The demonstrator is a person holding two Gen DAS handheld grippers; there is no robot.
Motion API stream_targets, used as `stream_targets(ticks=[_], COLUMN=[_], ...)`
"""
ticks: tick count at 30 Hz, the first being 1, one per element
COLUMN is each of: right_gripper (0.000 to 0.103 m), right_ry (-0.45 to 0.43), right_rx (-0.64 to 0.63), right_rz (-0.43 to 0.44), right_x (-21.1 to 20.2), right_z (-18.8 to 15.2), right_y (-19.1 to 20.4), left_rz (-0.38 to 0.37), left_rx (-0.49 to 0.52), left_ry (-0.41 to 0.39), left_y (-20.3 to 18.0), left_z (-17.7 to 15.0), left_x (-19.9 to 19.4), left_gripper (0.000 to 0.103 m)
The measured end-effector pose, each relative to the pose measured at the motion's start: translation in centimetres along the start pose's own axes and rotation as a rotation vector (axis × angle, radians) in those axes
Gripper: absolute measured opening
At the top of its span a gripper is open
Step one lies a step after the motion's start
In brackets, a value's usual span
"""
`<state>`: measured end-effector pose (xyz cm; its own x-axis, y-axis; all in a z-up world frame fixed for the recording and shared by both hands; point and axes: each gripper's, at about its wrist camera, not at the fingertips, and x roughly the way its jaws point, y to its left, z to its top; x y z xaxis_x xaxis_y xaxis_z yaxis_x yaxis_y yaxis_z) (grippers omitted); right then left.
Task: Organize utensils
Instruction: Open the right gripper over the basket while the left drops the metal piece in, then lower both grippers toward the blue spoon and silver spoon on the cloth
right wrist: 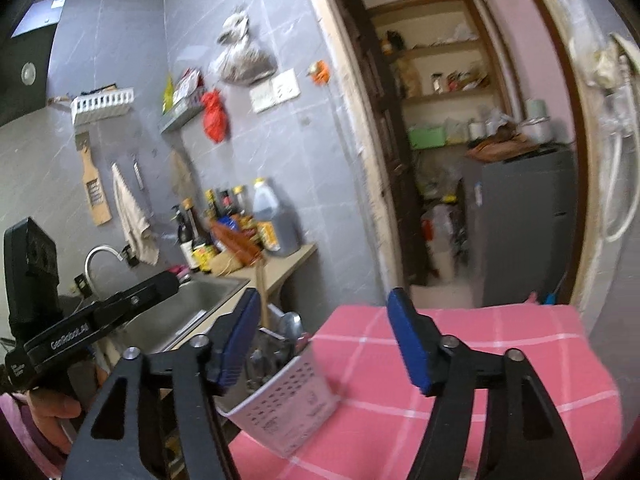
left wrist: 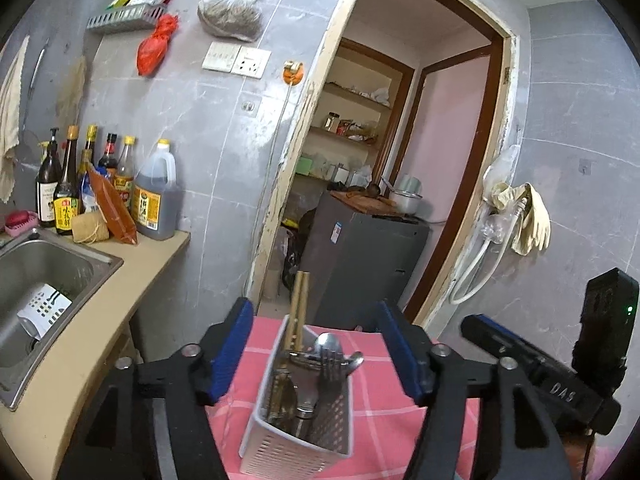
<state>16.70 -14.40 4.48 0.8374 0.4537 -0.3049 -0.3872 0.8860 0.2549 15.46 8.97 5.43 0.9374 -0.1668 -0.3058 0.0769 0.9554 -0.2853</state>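
Note:
A white perforated utensil holder stands on the pink checked tablecloth. It holds wooden chopsticks, a metal spoon and a fork. My left gripper is open and empty, its blue pads on either side of the holder, just above it. My right gripper is open and empty; the holder sits by its left pad, near the table's left edge. The right gripper's body shows in the left wrist view, and the left gripper's body in the right wrist view.
A steel sink is set in a beige counter to the left, with sauce bottles at its back. A doorway ahead opens onto a grey cabinet and shelves. Rubber gloves hang on the right wall.

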Motion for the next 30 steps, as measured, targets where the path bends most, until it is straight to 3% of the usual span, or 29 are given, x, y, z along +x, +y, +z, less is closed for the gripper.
stream_targets(ticks=[2,5,8,20,30], right_gripper=[0.075,0.09,0.097,0.1,0.1], right_ry=[-0.021,-0.047,-0.06,-0.008,0.249], right_rx=[-0.001,-0.004,-0.01,-0.003,0.083], right_rz=[-0.033,-0.072,-0.1,-0.187,-0.154], right_x=[-1.4,-3.8,-5.7,-10.8,-8.8], right_z=[0.3,0.5,0.3,-2.6,-8.3], right_y=[-0.7,-1.9,-3.0,-7.4,-12.2], left_rz=[0.005,0.011,0.013,-0.037,-0.093], left_rx=[0.011,0.036,0.058,0.109,0.128], left_ry=[-0.008,-0.025,-0.029,0.079,0.277], left_y=[-0.8,-2.4,-3.8,-8.3,-8.7], left_z=[-0.2,-0.9,-1.8,-7.2,-11.8], left_x=[-0.5,-1.6,-2.5,-3.8,-1.6], left_gripper=[0.081,0.092,0.099,0.101,0.101])
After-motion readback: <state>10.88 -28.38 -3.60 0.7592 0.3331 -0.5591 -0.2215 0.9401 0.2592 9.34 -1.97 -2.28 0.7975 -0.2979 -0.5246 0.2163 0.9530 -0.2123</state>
